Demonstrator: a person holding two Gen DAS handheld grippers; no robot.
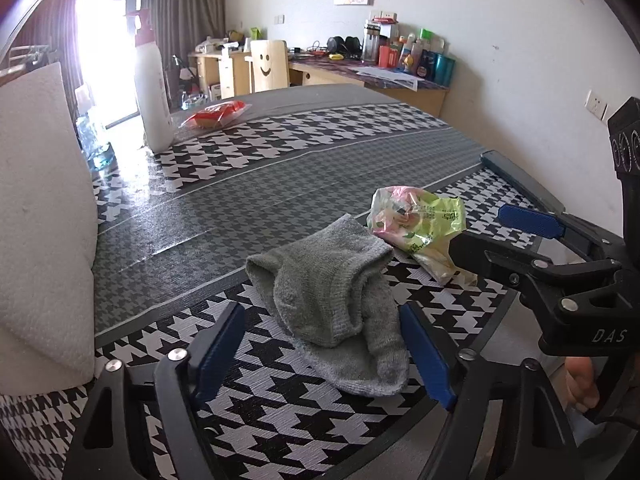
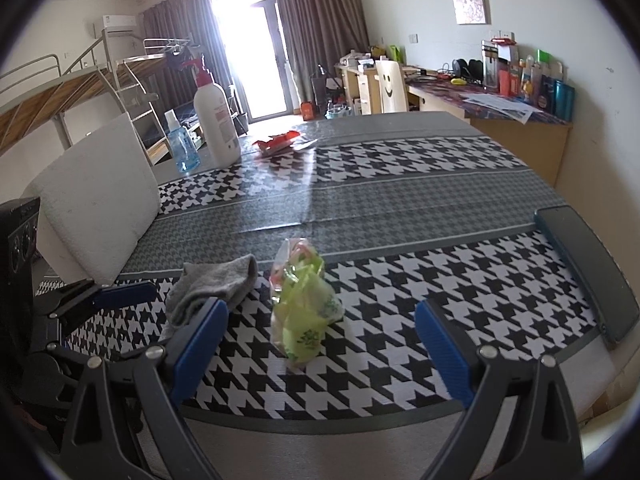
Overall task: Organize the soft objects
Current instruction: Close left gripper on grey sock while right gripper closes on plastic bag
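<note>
Task looks early: nothing sorted yet as far as pics show. Grey sock (image 1: 336, 300) lies crumpled on the checked surface (image 1: 280, 152), near its front edge, w/ a green-pink plastic bag (image 1: 420, 224) touching or just beside it on the right side. Left gripper (image 1: 324, 356) sits low over the sock, fingers (image 1: 426, 360) straddling it; the right-side pad looks to be against the sock's edge, the other one is clear of the fabric, so released, no grasp yet. Right gripper (image 2: 320, 344) hovers in front of the bag (image 2: 306, 304), fingers spread wide w/ the bag between but well apart from both pads, so also released and empty. Judgement: current step is the pickup of sock and prob. the bag; both remain to be lifted and put wherever soft things go. No bin or target spot is identifiable. A white foam-like pad (image 1: 40, 220) stands at the left side; whether it's part of the job can't tell. Lotion bottle (image 1: 150, 92) and red packet (image 1: 214, 114) sit far back, untouched.
</note>
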